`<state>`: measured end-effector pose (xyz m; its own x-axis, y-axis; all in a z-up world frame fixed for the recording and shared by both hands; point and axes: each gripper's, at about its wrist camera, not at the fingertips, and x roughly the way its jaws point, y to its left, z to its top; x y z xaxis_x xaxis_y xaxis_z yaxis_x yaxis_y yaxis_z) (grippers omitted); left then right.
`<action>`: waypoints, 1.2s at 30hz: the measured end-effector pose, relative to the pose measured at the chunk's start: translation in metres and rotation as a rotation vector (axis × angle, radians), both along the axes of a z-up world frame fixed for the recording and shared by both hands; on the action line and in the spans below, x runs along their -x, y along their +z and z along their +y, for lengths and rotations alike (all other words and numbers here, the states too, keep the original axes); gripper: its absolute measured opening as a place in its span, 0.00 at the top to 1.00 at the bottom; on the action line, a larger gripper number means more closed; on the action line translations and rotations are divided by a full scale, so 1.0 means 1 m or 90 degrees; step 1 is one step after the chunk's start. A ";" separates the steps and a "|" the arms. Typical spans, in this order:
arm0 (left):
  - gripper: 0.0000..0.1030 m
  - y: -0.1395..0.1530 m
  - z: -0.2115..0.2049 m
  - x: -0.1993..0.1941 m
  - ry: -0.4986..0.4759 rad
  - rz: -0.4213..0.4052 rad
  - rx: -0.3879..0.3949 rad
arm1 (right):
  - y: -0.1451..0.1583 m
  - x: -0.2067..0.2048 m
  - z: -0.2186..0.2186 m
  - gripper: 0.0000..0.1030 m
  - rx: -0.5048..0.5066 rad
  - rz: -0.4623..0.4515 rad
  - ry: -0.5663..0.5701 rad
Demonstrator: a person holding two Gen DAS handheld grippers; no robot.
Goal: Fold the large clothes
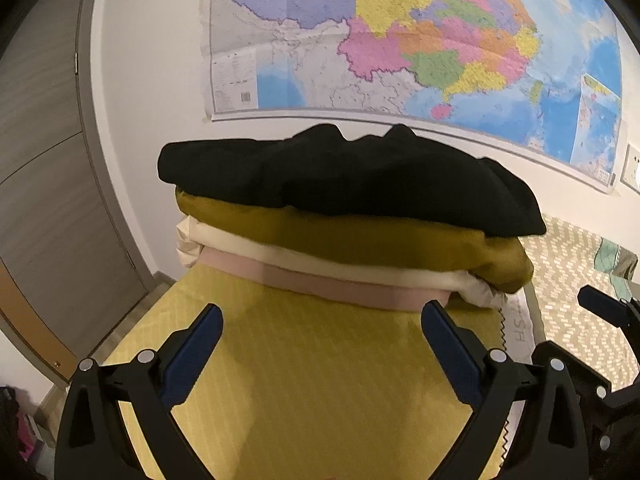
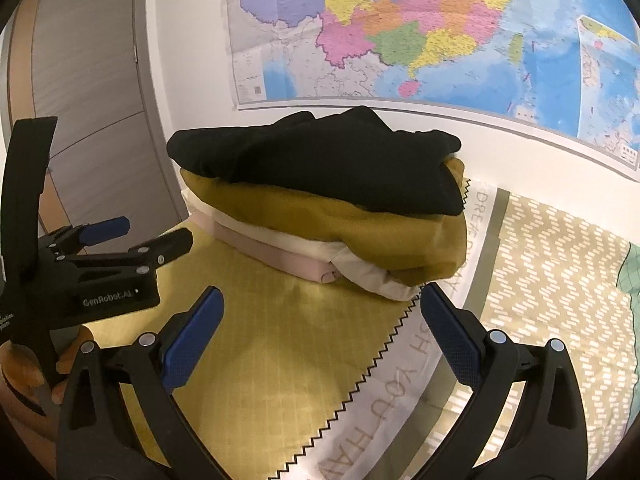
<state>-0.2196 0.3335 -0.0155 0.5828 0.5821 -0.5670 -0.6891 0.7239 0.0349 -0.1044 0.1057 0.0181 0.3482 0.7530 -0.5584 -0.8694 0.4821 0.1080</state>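
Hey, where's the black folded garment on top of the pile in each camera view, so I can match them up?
Left wrist view: the black garment tops the folded stack, centre of frame, above the open left gripper.
Right wrist view: the black garment tops the same stack, slightly left of centre, above the open right gripper.
Shared landmark: the wall map hangs just behind the stack in both.

My matt black plastic left gripper (image 1: 322, 320) has textured blue pads (image 1: 196, 354). The black garment (image 1: 340, 176) looks soft knit; the mustard garment (image 1: 360, 236) smooth, slightly glossy.
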 end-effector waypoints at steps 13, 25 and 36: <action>0.07 -0.002 -0.017 0.004 -0.007 0.002 -0.015 | -0.003 0.007 -0.010 0.06 -0.002 0.005 -0.006; 0.07 -0.005 -0.022 0.007 -0.012 0.003 -0.013 | -0.004 0.010 -0.018 0.06 -0.002 0.011 -0.012; 0.07 -0.006 -0.026 0.007 -0.020 0.003 -0.012 | -0.004 0.011 -0.022 0.06 -0.002 0.016 -0.016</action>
<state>-0.2265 0.3078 -0.0213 0.5980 0.5740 -0.5593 -0.6660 0.7442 0.0517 -0.1151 0.0837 0.0137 0.3539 0.7459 -0.5643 -0.8537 0.5040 0.1308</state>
